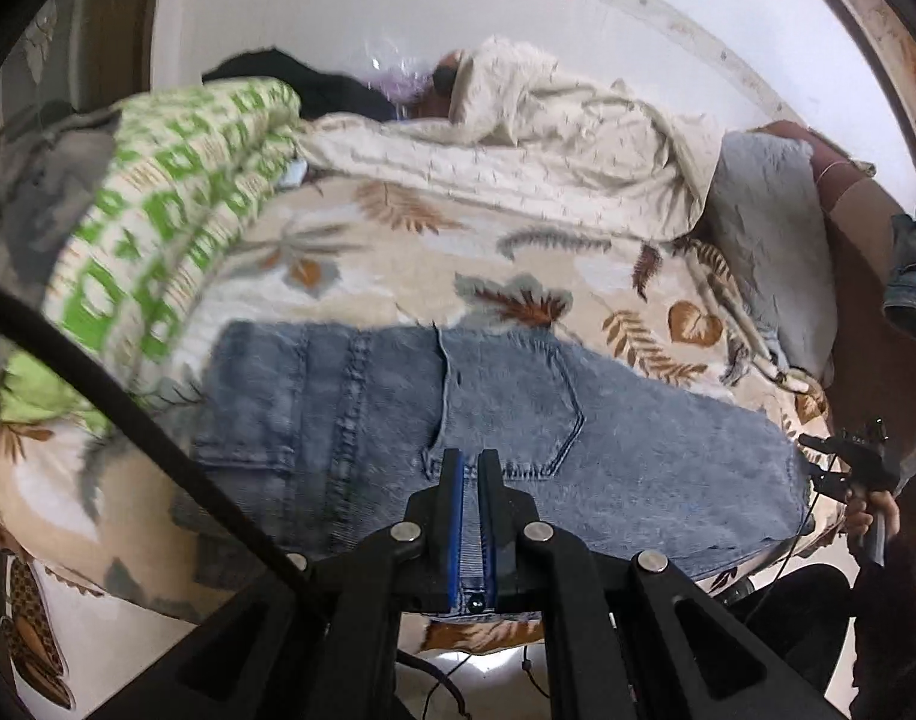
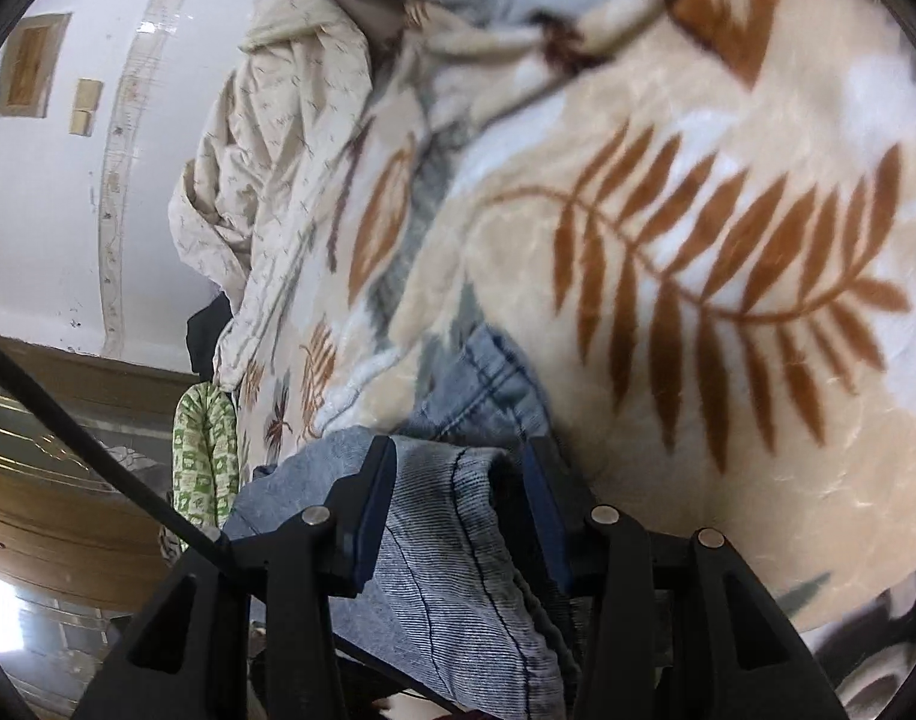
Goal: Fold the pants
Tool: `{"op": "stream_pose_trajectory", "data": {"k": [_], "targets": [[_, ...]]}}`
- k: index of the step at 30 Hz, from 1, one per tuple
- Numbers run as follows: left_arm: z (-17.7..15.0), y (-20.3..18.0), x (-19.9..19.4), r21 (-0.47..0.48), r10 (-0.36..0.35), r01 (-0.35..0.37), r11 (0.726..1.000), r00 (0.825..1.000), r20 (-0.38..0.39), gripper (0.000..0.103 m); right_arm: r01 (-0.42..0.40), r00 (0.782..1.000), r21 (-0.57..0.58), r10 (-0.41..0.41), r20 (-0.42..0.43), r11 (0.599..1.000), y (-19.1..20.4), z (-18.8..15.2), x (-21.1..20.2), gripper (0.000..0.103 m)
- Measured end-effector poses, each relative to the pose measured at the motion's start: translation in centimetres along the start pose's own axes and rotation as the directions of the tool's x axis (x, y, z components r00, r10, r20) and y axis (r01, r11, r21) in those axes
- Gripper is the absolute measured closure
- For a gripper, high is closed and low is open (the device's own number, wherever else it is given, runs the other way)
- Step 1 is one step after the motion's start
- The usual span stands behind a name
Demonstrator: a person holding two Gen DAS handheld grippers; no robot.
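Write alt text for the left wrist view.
The left hand-held gripper, jaws nearly shut, pinches the near edge of blue jeans lying flat on a leaf-print blanket. A green-and-white quilt is bunched at left, a cream sheet behind.

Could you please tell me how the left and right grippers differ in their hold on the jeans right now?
The left gripper has its fingers nearly together, pinching a thin edge of the jeans; the right gripper stands wide, a thick bunch of denim between its fingers. The left gripper looks across jeans spread flat on the leaf-print blanket; the right gripper's denim is crumpled and raised. Both have denim between blue-padded fingers.
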State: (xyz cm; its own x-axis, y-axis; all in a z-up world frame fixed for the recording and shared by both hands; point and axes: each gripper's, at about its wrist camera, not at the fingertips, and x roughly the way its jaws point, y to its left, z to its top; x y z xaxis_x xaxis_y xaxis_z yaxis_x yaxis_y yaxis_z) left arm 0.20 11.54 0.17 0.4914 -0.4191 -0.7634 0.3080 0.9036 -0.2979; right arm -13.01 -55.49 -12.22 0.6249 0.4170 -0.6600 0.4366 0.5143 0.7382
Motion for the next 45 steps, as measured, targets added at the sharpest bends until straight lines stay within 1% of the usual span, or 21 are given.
{"op": "stream_pose_trajectory", "data": {"k": [3,5,6,9,15,18,22,25,28,31,34,38,41,43,45], "targets": [[-0.9,-0.2,0.9,-0.007,-0.021,0.021,1.0,0.999,-0.028,0.097,-0.023,0.999,0.017,0.023,-0.024,1.0,0.0,0.1,0.6,0.059],[-1.7,-0.4,1.0,0.0,-0.026,0.026,1.0,0.999,-0.041,0.097,-0.022,0.999,0.026,0.023,-0.039,0.999,-0.1,0.2,1.0,0.057],[-2.0,-0.4,1.1,-0.001,-0.027,0.027,1.0,0.998,-0.048,0.097,-0.029,0.998,0.036,0.03,-0.048,0.999,-0.1,0.3,1.1,0.056],[-2.9,-0.7,1.9,-0.005,-0.03,0.03,1.0,0.996,-0.08,0.097,-0.056,0.996,0.075,0.061,-0.064,0.996,-0.2,0.5,1.5,0.056],[-4.6,-1.4,3.9,-0.028,-0.054,0.05,0.998,0.986,-0.155,0.097,-0.045,0.998,0.02,0.046,-0.035,0.999,1.1,0.4,0.4,0.056],[-4.9,-1.8,5.0,-0.051,-0.059,0.051,0.997,0.982,-0.181,0.097,-0.023,0.999,0.024,0.024,-0.04,0.999,0.6,0.6,0.5,0.056],[-5.5,-2.3,6.2,-0.083,-0.071,0.054,0.995,0.974,-0.216,0.097,-0.027,0.998,0.022,0.028,-0.047,0.999,0.3,0.5,1.2,0.056],[-5.9,-2.6,6.7,-0.116,-0.095,0.069,0.991,0.968,-0.233,0.097,-0.024,0.998,0.009,0.024,-0.052,1.0,0.3,0.3,1.5,0.056],[-6.1,-2.6,6.9,-0.149,-0.115,0.081,0.986,0.965,-0.235,0.097,-0.017,0.998,-0.003,0.017,-0.053,1.0,0.3,0.2,1.7,0.056],[-6.0,-2.3,7.5,-0.206,-0.141,0.092,0.974,0.961,-0.24,0.097,-0.017,0.998,-0.005,0.017,-0.056,1.0,0.2,0.1,2.0,0.056],[-5.6,-2.1,8.3,-0.263,-0.18,0.116,0.958,0.955,-0.236,0.097,-0.018,0.998,-0.005,0.018,-0.055,1.0,0.2,0.0,2.0,0.056],[-5.2,-1.4,9.8,-0.338,-0.211,0.124,0.933,0.949,-0.234,0.097,-0.016,0.998,-0.009,0.016,-0.054,1.0,0.3,0.0,2.0,0.056],[-5.0,-0.8,10.4,-0.387,-0.233,0.134,0.912,0.947,-0.221,0.098,-0.017,0.998,-0.016,0.016,-0.054,1.0,0.2,-0.1,2.0,0.056],[-4.9,-0.8,10.6,-0.394,-0.225,0.128,0.91,0.951,-0.211,0.098,-0.017,0.998,-0.016,0.016,-0.056,1.0,0.1,-0.1,2.1,0.056],[-4.8,-0.8,10.6,-0.391,-0.23,0.14,0.91,0.954,-0.191,0.102,-0.018,0.998,-0.016,0.017,-0.056,1.0,0.2,-0.1,2.1,0.056]]}}
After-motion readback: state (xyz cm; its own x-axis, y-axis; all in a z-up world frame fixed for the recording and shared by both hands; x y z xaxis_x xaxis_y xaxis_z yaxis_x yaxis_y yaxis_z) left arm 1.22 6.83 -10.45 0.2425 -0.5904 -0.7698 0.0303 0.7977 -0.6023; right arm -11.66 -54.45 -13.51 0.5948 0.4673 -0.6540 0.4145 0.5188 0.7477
